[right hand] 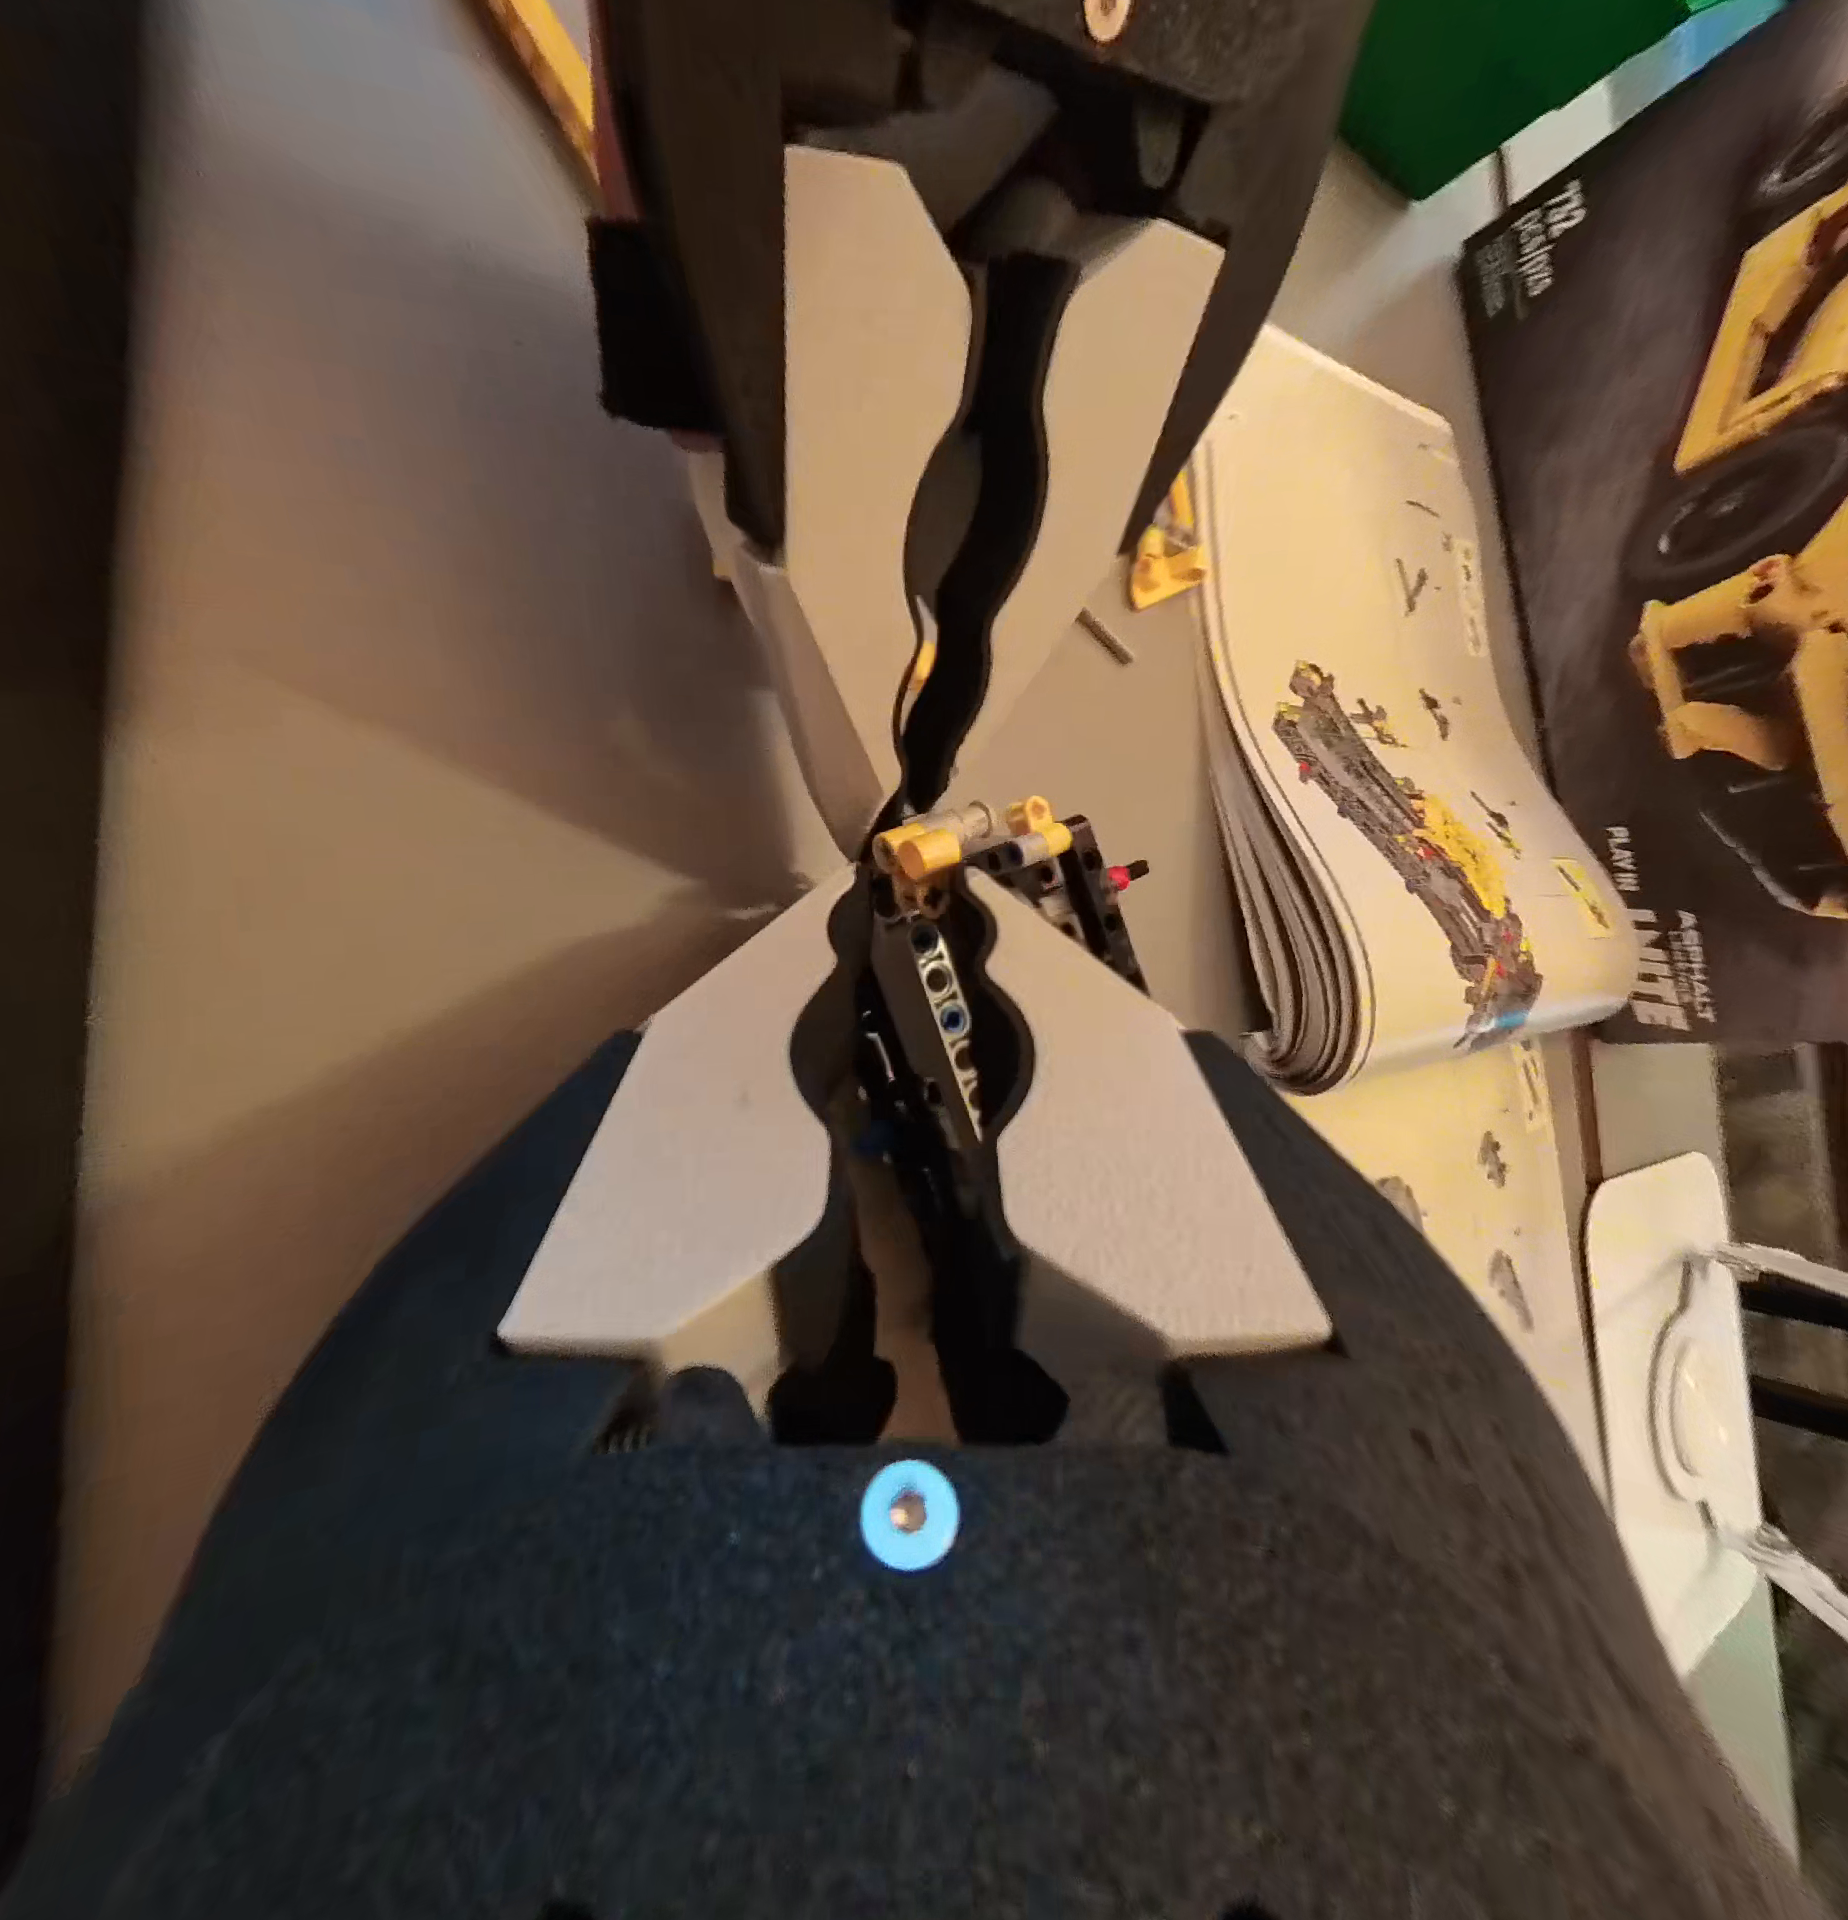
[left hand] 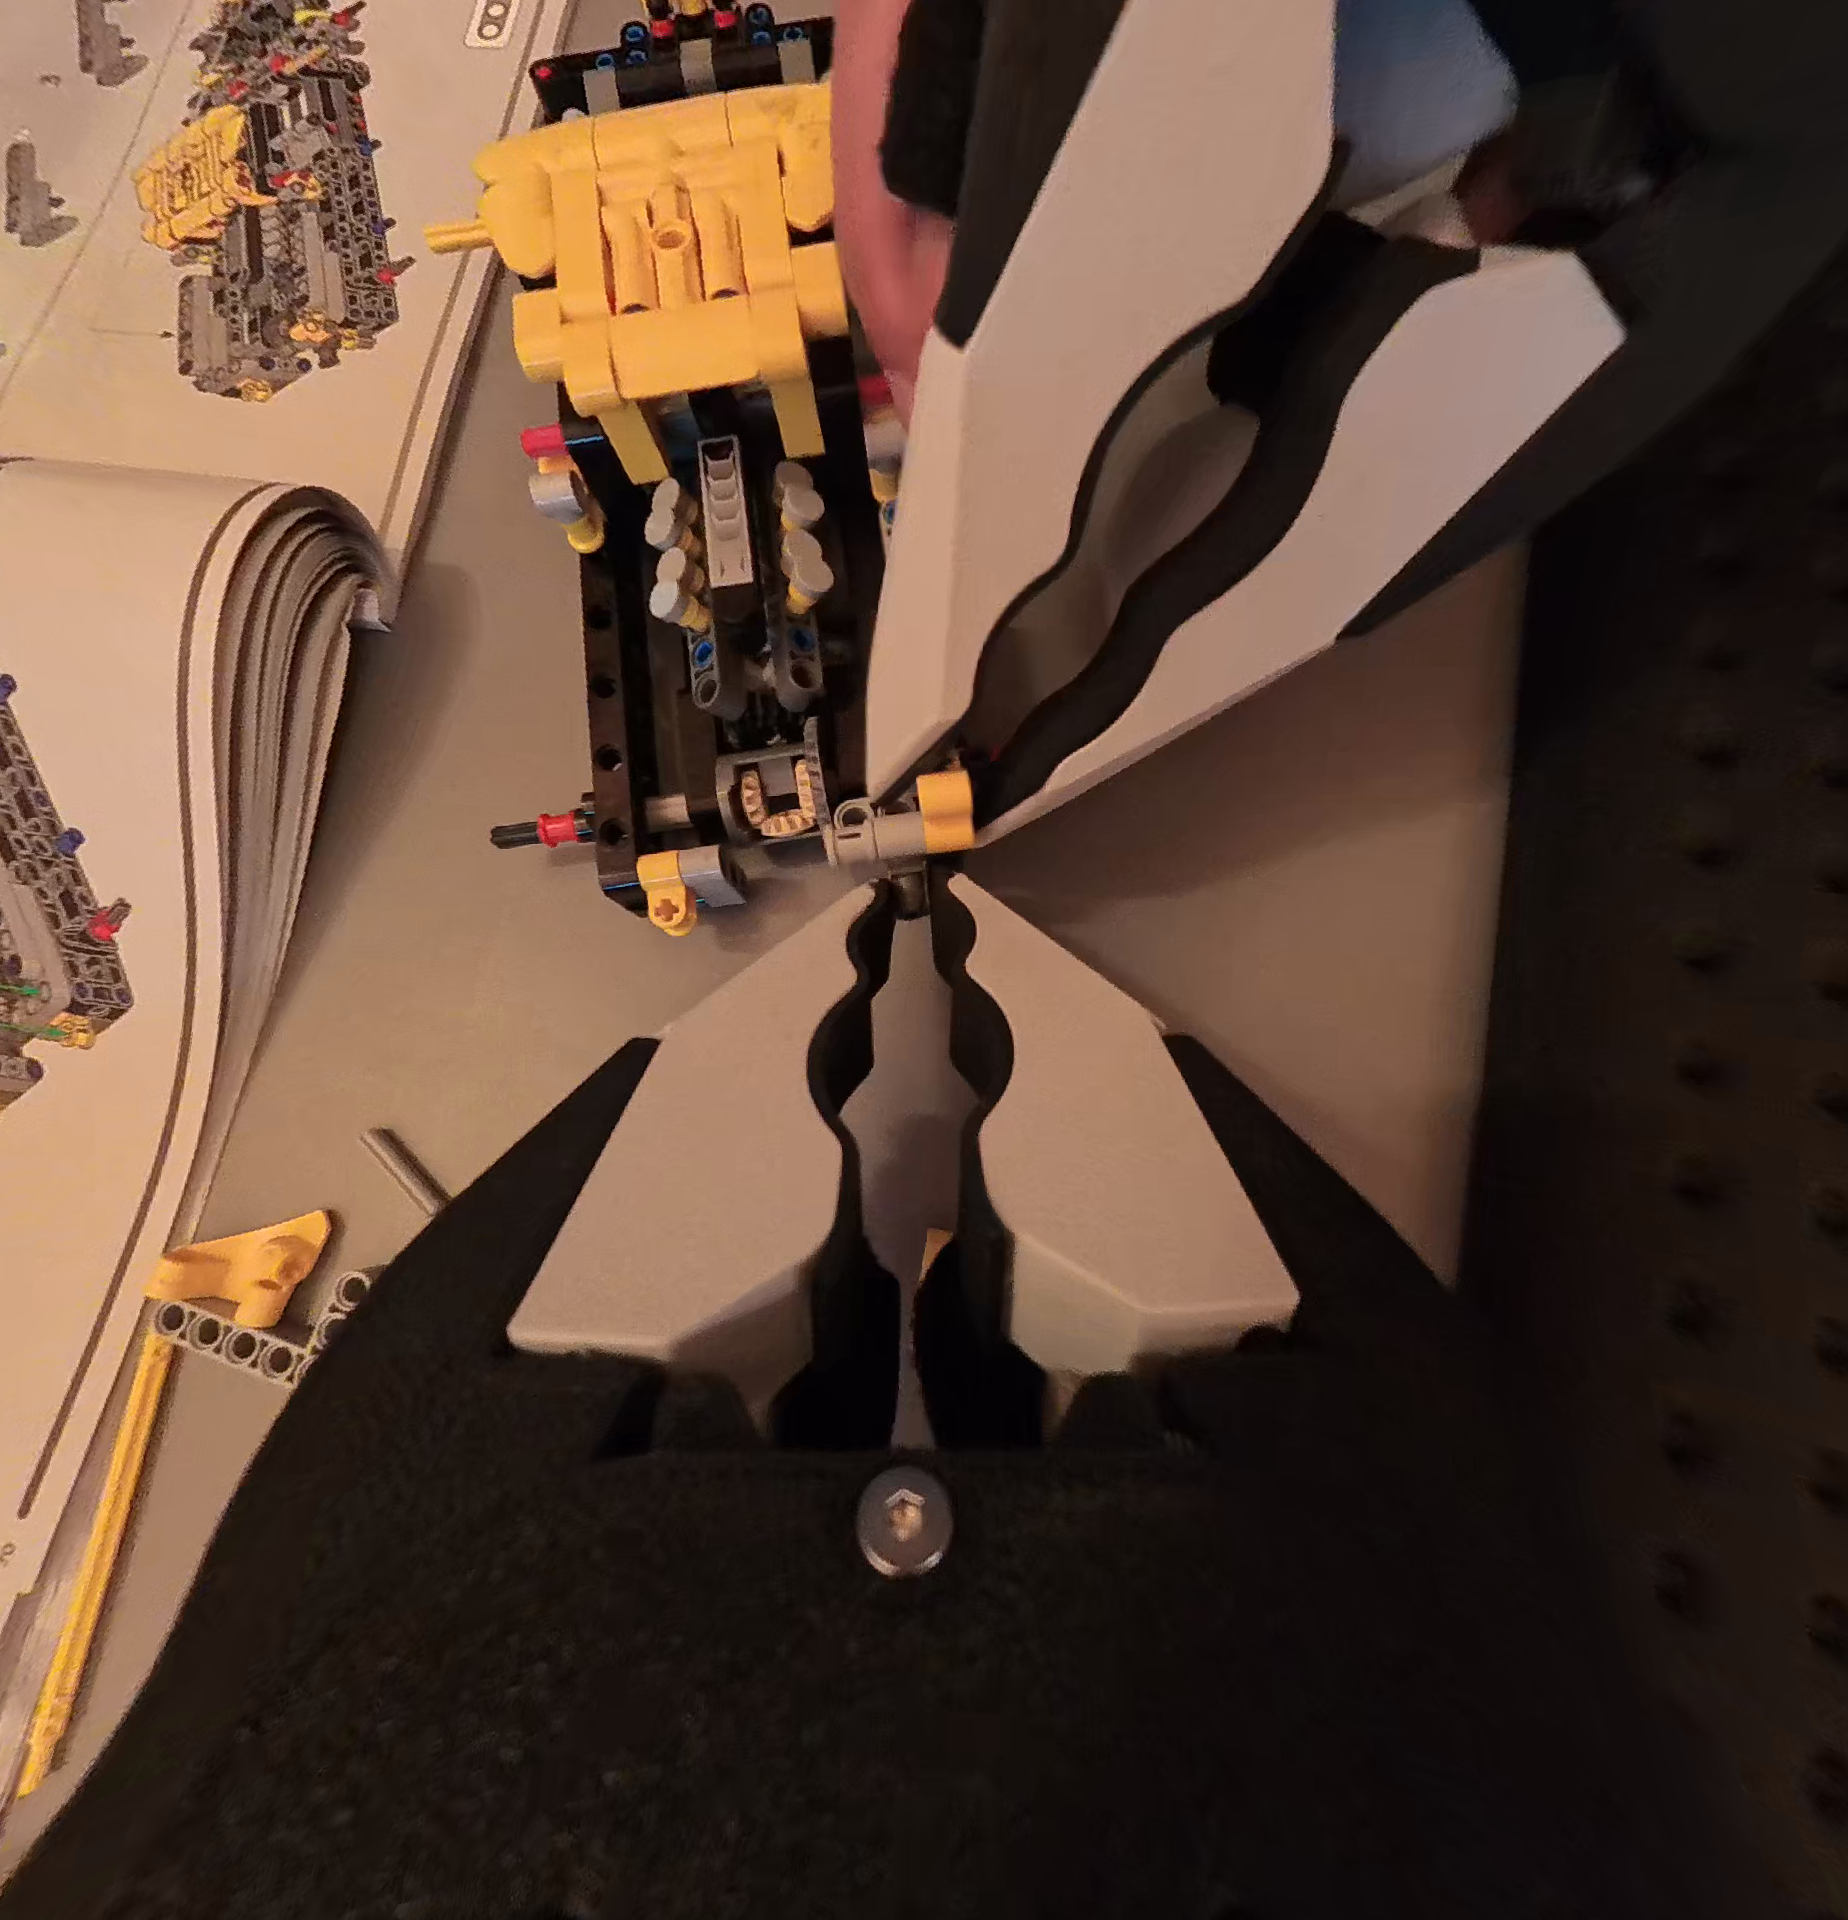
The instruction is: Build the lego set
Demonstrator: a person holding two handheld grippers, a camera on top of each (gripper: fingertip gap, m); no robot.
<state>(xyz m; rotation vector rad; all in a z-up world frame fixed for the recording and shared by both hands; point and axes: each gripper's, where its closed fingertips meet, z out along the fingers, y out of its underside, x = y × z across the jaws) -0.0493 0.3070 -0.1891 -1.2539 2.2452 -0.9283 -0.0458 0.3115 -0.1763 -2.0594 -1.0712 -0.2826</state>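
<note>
While the half-built lego car [left hand: 712, 582] sits on the grey surface [left hand: 432, 935], the left gripper [left hand: 907, 894] pinches a small grey connector [left hand: 884, 836] at its end. The right gripper [right hand: 904, 883] is nearly closed around the car's black frame. An open booklet [left hand: 99, 727] lies close beside it, leaving little room.

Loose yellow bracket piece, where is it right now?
In the left wrist view the yellow bracket piece lies low on the left, on the table beside a grey holed beam, between the open instruction booklet and the left gripper.
</note>
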